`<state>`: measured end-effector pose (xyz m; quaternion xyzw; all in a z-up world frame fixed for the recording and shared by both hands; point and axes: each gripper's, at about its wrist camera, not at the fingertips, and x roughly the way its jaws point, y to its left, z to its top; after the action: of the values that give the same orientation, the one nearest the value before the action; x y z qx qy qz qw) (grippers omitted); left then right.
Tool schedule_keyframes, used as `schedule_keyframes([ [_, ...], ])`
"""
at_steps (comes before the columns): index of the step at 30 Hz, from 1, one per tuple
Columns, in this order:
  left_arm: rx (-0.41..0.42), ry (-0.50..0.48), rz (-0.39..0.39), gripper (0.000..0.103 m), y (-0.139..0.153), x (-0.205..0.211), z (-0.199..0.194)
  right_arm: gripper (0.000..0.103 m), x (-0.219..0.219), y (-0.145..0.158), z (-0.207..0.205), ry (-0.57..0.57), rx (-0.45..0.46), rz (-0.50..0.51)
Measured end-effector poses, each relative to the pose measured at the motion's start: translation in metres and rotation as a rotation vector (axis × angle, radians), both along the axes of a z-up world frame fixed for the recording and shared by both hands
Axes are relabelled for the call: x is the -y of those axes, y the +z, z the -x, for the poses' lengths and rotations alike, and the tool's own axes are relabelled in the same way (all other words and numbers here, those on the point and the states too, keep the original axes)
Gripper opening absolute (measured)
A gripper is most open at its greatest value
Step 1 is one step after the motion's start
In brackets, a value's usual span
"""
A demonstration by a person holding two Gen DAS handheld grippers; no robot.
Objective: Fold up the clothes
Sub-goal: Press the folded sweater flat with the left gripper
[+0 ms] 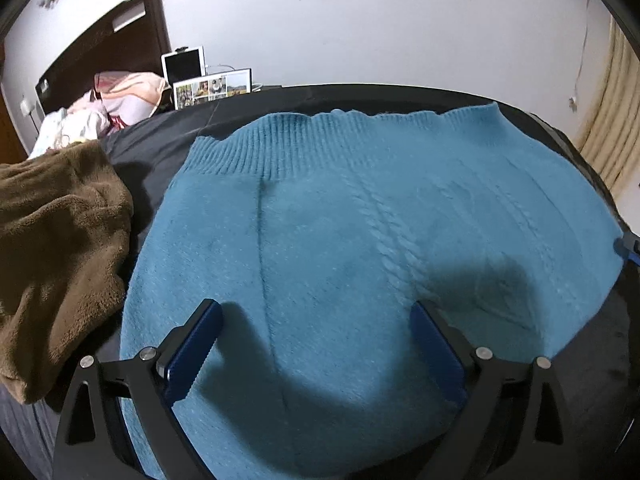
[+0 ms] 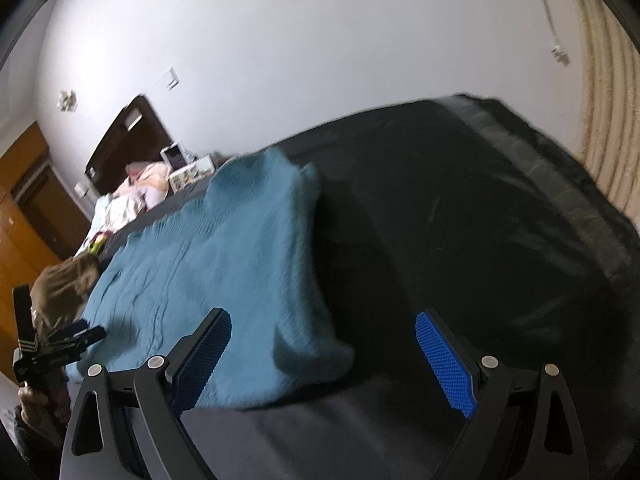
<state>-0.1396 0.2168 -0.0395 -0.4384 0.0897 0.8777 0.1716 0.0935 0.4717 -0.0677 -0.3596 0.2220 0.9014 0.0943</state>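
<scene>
A teal cable-knit sweater [image 1: 360, 248] lies folded flat on a dark sheet [image 1: 160, 148], its ribbed hem toward the far wall. My left gripper [image 1: 316, 320] is open and empty, hovering just above the sweater's near part. In the right wrist view the sweater [image 2: 224, 272] lies to the left. My right gripper [image 2: 324, 332] is open and empty, over the sweater's near right corner and the dark sheet [image 2: 460, 208]. The left gripper [image 2: 80, 336] shows at the far left, held in a hand.
A brown fleece garment [image 1: 52, 248] is heaped left of the sweater; it also shows in the right wrist view [image 2: 60, 288]. Pink bedding [image 1: 128, 96], a dark headboard [image 1: 100, 48] and a tablet [image 1: 184, 66] stand at the back left. A beige curtain [image 2: 604, 120] hangs at right.
</scene>
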Motion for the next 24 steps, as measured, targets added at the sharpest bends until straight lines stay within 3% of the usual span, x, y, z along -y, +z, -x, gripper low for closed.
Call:
schedule_keyframes([
  [11,0.000,0.014,-0.065,0.102,-0.010,0.020,0.010,0.095,0.019,-0.020,0.030,-0.004,0.048,0.089],
  [18,-0.014,0.008,-0.062,0.102,-0.013,0.021,0.007,0.095,0.036,-0.021,0.047,-0.030,0.060,0.074],
  [24,-0.018,0.011,-0.058,0.102,-0.015,0.020,0.006,0.096,0.037,-0.018,0.051,0.002,0.036,0.162],
])
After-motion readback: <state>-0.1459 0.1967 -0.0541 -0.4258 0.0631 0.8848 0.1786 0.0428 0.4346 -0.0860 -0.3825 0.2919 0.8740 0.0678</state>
